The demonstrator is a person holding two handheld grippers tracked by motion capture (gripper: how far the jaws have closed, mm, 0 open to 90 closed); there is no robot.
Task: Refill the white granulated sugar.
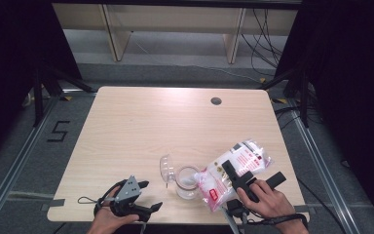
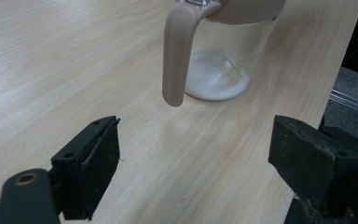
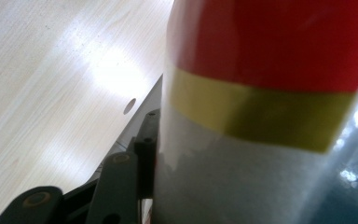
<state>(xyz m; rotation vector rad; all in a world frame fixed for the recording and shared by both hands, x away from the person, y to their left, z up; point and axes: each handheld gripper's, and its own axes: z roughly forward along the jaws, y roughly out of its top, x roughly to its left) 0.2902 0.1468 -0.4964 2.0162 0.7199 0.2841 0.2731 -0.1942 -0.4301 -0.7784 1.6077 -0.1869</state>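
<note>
Where the wooden bench (image 1: 141, 126) stretches out under the high view, its near right part carries the work. The bag (image 1: 233, 170), a clear plastic pack of white grains with red print, lies tilted there, its lower end hanging over the mouth of the jar (image 1: 187, 183). The right tool (image 1: 241, 183) pinches this bag across its middle, one black jaw lying over the pack; in the right gripper view the bag's (image 3: 270, 93) red and yellow print presses right against the jaw. The jar stands upright near the front edge, a clear glass one with a thin layer of white grains (image 2: 216, 79) on its bottom, and its hinged lid (image 1: 166, 166) stands swung open on its left. The left tool (image 1: 146, 197) rests just left of the jar, jaws spread wide and holding nothing.
</note>
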